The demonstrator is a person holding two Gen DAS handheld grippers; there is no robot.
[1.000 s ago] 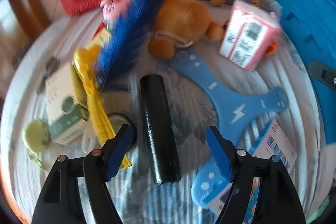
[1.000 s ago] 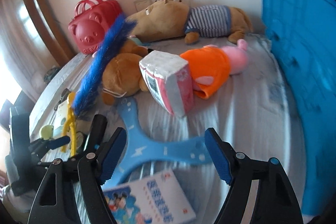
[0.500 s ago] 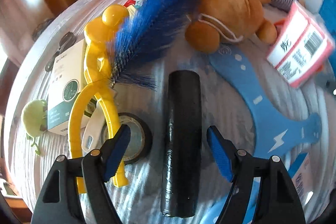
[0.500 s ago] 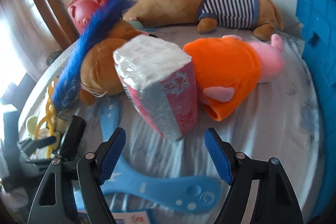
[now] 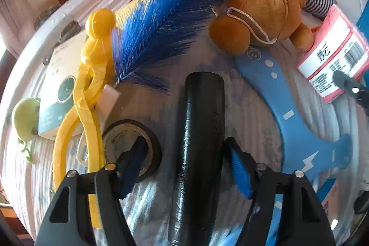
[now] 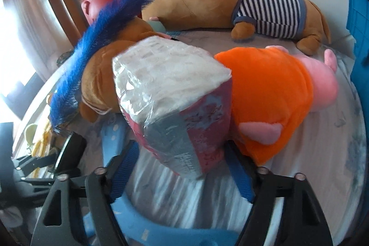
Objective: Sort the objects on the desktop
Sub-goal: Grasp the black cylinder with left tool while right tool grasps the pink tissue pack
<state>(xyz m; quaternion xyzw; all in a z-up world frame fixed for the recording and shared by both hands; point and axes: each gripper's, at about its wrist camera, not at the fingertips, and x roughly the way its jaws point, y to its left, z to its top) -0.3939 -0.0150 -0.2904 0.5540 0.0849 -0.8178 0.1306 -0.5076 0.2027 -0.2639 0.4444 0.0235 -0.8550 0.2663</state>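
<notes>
Closing in on the black cylindrical roll wrapped in plastic film [image 5: 200, 144], our left hand-held gripper [image 5: 186, 167] has dropped much nearer over the last second: in the left wrist view the roll now runs up the centre of the frame between the two blue-padded fingers, which stand wide apart on either side of it and grip nothing yet. One fingertip sits over the hole of the black ring of tape [image 5: 131, 149] at lower left, so we judge a squeeze here could catch the tape as well. The yellow plastic tongs [image 5: 90, 93] and the blue feather duster [image 5: 166, 24] lie at upper left, the brown plush bear [image 5: 260, 13] at upper right, and the blue plastic boomerang-shaped toy [image 5: 297, 126] at right, all on the pale striped cloth of the counter [image 5: 249, 107].

In the right wrist view the pink and white plastic-wrapped pack of tissues [image 6: 175, 105] has grown from a mid-frame object to fill the centre, leaning against the orange and pink plush pig [image 6: 276, 93]. Our right hand-held gripper [image 6: 182, 167] brackets its lower end with the jaws spread wide, not yet pressing in. We read both hands as at the pre-grasp stage, each with its object lined up for sorting.
</notes>
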